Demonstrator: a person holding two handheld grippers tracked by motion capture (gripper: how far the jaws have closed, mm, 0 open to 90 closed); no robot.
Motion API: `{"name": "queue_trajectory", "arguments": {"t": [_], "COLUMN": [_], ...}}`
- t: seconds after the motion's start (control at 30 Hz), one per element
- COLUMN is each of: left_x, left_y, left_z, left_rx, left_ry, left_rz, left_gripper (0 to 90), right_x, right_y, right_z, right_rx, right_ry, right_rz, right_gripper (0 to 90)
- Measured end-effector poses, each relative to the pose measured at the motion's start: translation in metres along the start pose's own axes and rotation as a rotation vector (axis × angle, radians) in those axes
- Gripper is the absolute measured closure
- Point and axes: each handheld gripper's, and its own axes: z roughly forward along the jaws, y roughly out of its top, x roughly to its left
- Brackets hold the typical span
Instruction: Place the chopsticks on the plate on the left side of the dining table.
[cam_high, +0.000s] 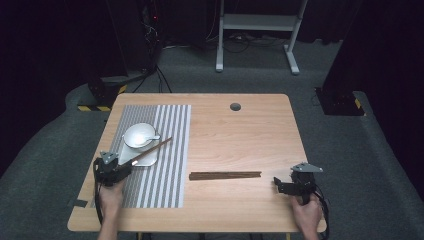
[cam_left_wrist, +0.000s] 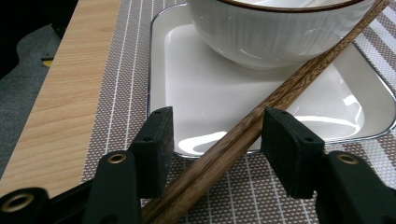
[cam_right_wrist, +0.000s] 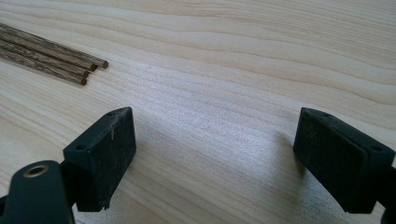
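Light falls from above onto the desk (cam_high: 240, 135), leaving the room around it nearly black. The high view is soft and grainy. White glare streaks the tray (cam_left_wrist: 210, 100) and bowl (cam_left_wrist: 275, 32). Faint shadows lie beneath the right tongs (cam_right_wrist: 215, 154), whose nearest parts blur.

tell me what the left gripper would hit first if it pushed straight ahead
Probably the white rectangular tray: its near rim lies just beyond the left gripper, then the white ceramic bowl. Brown wooden chopsticks already lie between its jaws.

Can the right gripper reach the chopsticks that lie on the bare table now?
Probably yes. The right gripper is open, and only bare table lies between it and the near ends of the chopsticks, which lie to its left.
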Motion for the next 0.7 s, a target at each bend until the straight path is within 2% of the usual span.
{"name": "queue_trajectory", "arguments": {"t": [0.7], "left_x": [0.0051], "left_y": [0.0009], "left_z": [0.0034], "left_rx": [-0.003], "left_ry": [0.013], "left_rz": [-0.012], "left_gripper": [42.8], "right_x": [0.0001], "right_y": [0.0000], "right_z": [0.0000], "right_rx": [0.000], "right_ry": [0.000], "right_rz": [0.002], "right_gripper": [12.9]}}
